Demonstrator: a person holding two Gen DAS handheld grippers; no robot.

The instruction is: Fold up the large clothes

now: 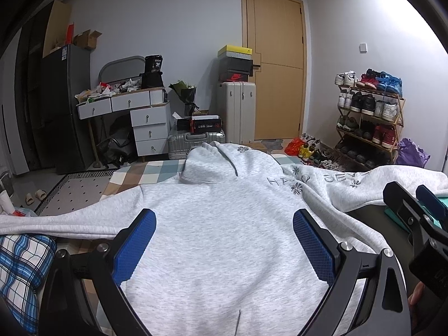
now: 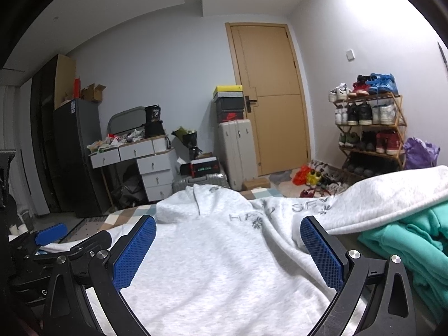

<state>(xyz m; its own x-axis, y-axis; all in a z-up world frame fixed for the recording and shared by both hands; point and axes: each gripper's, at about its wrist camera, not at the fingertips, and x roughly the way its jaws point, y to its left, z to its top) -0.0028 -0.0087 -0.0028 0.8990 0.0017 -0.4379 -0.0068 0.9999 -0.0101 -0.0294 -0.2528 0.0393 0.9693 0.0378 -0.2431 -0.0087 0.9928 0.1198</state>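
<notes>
A light grey hoodie (image 1: 224,224) lies spread on the bed, hood toward the far end, sleeves out to both sides. It also shows in the right wrist view (image 2: 218,252). Its right sleeve (image 2: 392,193) is folded inward over a teal garment. My left gripper (image 1: 224,240) is open and empty, hovering over the hoodie's body near its lower part. My right gripper (image 2: 228,249) is open and empty, over the hoodie's right half. The right gripper also shows at the right edge of the left wrist view (image 1: 414,207), and the left gripper at the left edge of the right wrist view (image 2: 50,238).
A teal garment (image 2: 406,240) lies on the bed at right. A blue plaid pillow (image 1: 22,268) lies at left. The checked bedsheet (image 1: 156,168) shows beyond the hood. Past the bed stand suitcases (image 1: 238,109), a drawer desk (image 1: 140,117) and a shoe rack (image 1: 369,117).
</notes>
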